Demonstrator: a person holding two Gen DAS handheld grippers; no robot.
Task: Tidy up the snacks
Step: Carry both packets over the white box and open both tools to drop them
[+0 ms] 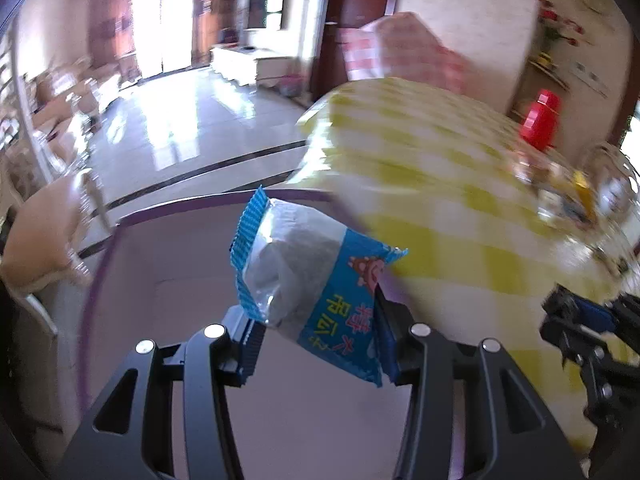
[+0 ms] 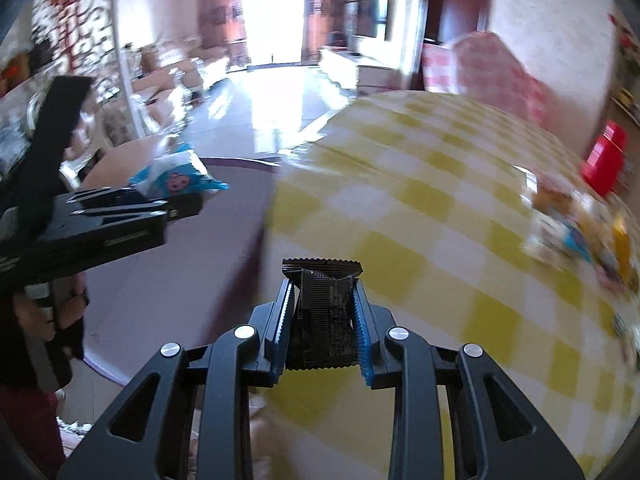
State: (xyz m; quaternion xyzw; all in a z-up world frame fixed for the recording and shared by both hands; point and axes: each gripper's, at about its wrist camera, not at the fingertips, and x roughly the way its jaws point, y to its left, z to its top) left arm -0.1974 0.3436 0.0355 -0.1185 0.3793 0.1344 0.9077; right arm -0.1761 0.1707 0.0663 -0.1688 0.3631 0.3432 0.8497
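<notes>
Yellow-and-white checked tablecloth (image 2: 440,240) filling the right half of the frame, red container (image 2: 604,158) at its far right edge, pink checked chair (image 2: 500,76) behind it at upper right, wall television (image 2: 372,16) upper centre, bright glass doors (image 2: 272,20) at top centre, glossy tiled floor (image 1: 192,120) at centre left

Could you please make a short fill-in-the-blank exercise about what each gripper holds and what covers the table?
1. The left gripper holds a snack packet whose wrapper is mostly ____.
2. The right gripper is shut on a ____ snack packet.
3. The tablecloth has white and ____ checks.
4. The container at the table's far side is ____.

Missing words: blue; black; yellow; red
</notes>
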